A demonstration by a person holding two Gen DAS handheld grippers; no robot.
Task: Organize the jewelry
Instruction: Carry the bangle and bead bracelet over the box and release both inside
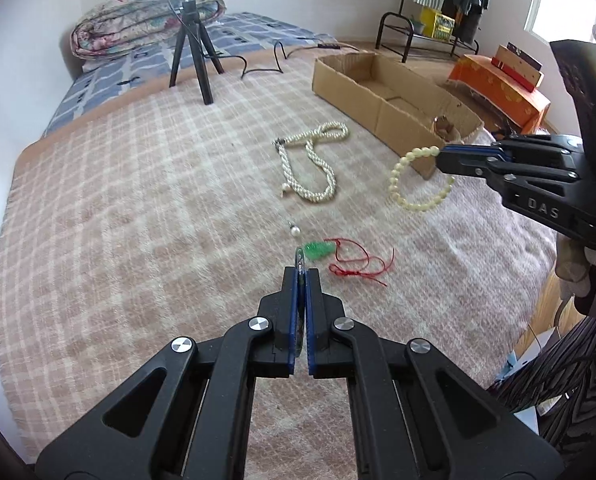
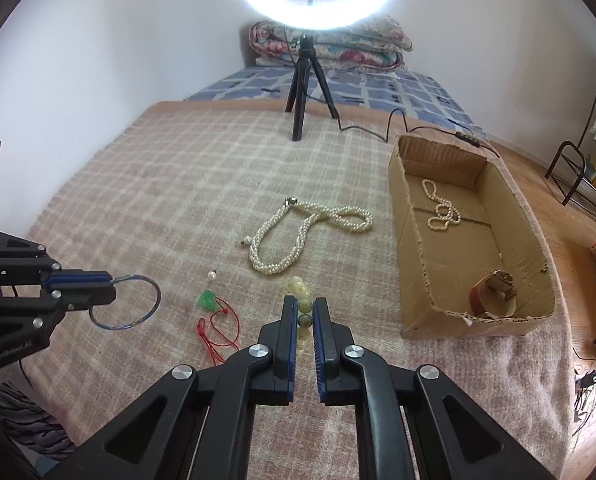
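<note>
My left gripper is shut on a thin blue bangle, seen edge-on in its own view and held above the blanket; it shows in the right wrist view. My right gripper is shut on a cream bead bracelet, held in the air left of the cardboard box; it shows in the left wrist view. On the blanket lie a twisted pearl necklace, a single pearl earring and a green pendant on red cord. The box holds a thin pearl strand and a red-strapped watch.
A ring light on a black tripod stands at the far end of the checked blanket, its cable running toward the box. Folded quilts lie against the wall. The bed's right edge drops to the floor.
</note>
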